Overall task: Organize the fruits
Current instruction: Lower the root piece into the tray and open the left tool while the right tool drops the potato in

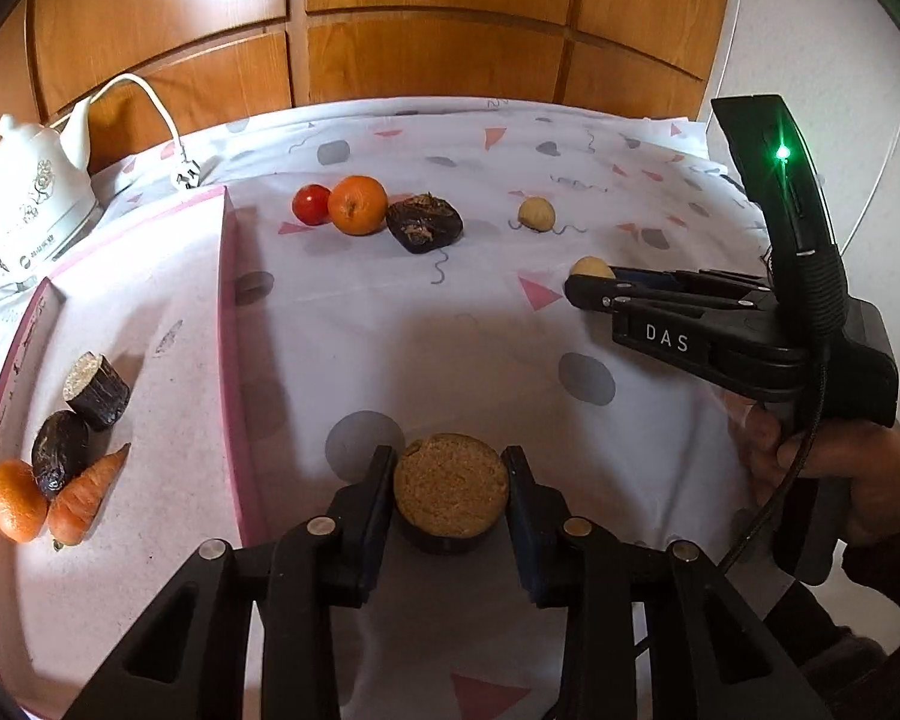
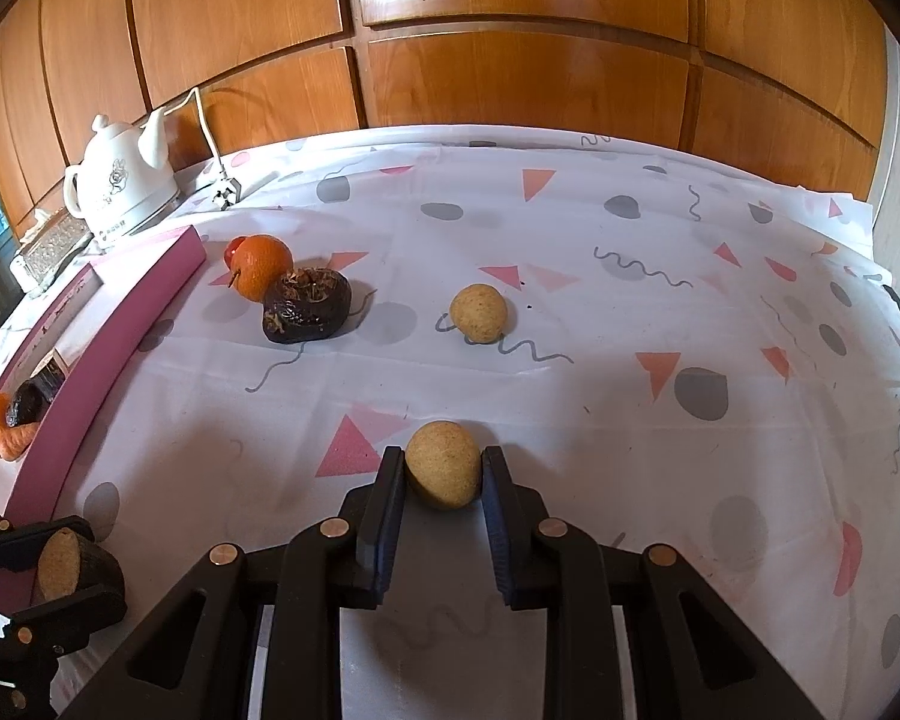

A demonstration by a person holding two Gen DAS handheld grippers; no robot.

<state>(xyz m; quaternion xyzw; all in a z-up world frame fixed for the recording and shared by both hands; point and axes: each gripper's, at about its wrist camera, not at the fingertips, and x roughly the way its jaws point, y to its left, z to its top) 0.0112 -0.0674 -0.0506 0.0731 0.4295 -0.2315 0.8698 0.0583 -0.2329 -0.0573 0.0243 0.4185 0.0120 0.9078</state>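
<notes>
At 9 o'clock, pink tray (image 1: 234, 360) awaiting: left gripper (image 1: 450, 489) clamping dark cut piece (image 1: 450, 486), right gripper (image 2: 444, 474) clamping tan ball (image 2: 444, 471); next, carrying over, releasing.

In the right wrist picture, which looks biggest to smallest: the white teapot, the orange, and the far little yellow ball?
1. White teapot
2. Orange and far yellow ball: they look alike, so no ranking.

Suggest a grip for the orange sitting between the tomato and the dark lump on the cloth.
Take the orange across its near and far sides as the left wrist view shows them, coming down from above. The tomato sits against its left and the dark lump against its right, so tool fingers probably won't fit there; front and back look free.
</notes>
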